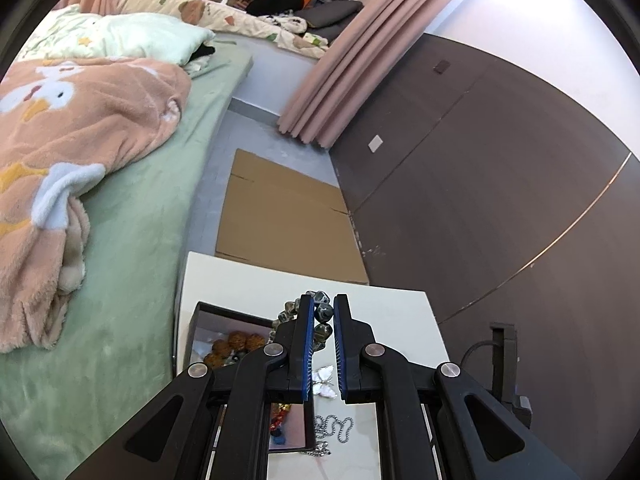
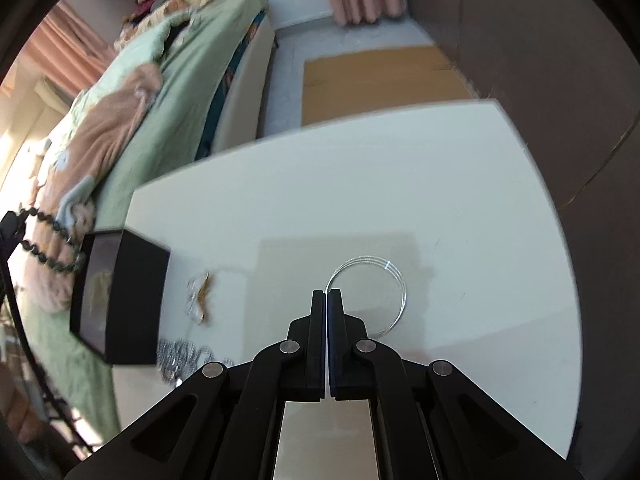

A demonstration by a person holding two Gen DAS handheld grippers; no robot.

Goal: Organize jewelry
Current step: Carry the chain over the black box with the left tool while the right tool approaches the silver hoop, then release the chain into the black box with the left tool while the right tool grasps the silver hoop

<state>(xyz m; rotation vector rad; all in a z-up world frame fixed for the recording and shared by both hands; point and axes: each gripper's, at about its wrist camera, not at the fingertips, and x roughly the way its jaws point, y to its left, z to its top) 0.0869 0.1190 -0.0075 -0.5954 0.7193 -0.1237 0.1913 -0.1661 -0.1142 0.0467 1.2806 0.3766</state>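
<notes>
While left gripper [image 1: 323, 312] clamps beaded bracelet [image 1: 322, 314], right gripper [image 2: 327, 300] pinches wire hoop [image 2: 370, 300].

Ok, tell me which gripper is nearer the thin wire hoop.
Right. The right gripper is shut on the wire hoop; the left gripper holds a bead bracelet over by the black box.

right gripper [image 2: 327, 294]: jaws pinched on thin wire ring [image 2: 370, 295] | black box [image 2: 136, 300]: far left | silver chain [image 2: 182, 354]: lower left
</notes>
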